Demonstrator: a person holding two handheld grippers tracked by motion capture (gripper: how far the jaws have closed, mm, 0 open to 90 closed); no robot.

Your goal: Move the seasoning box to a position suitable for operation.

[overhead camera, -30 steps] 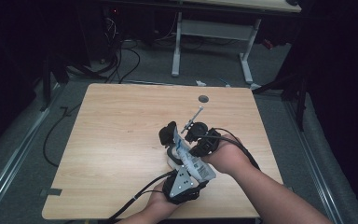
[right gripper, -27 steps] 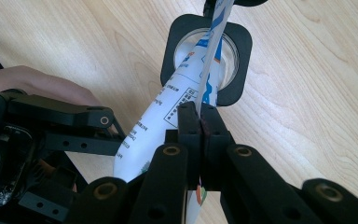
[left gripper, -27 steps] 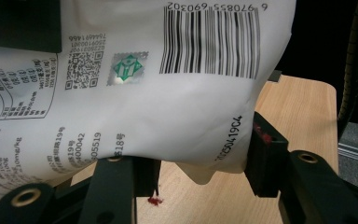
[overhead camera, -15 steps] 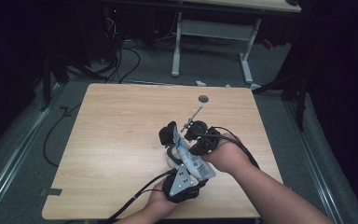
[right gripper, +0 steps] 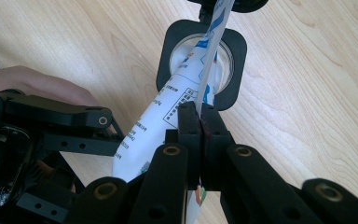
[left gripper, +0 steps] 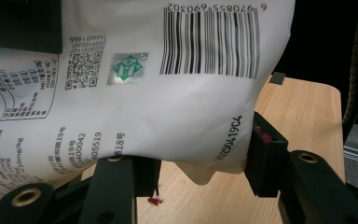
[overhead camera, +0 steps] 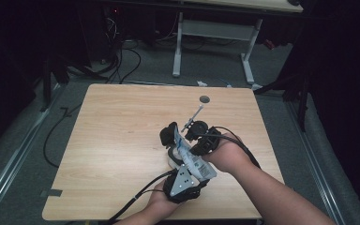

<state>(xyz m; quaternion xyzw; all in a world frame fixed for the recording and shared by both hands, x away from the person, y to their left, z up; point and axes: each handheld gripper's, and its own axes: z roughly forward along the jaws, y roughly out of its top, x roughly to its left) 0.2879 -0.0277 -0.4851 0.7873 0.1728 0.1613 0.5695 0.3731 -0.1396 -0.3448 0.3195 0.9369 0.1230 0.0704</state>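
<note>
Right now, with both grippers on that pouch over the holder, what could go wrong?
1. The right gripper pinches only the thin flat edge of the white printed pouch; that seam may slip out or tear if pulled.
2. The left gripper has its jaws around the pouch's bulging body; squeezing harder could burst it or force contents out.
3. The pouch end sits in the round opening of the black holder; a sideways tug might drag or tip the holder on the wooden table.
</note>
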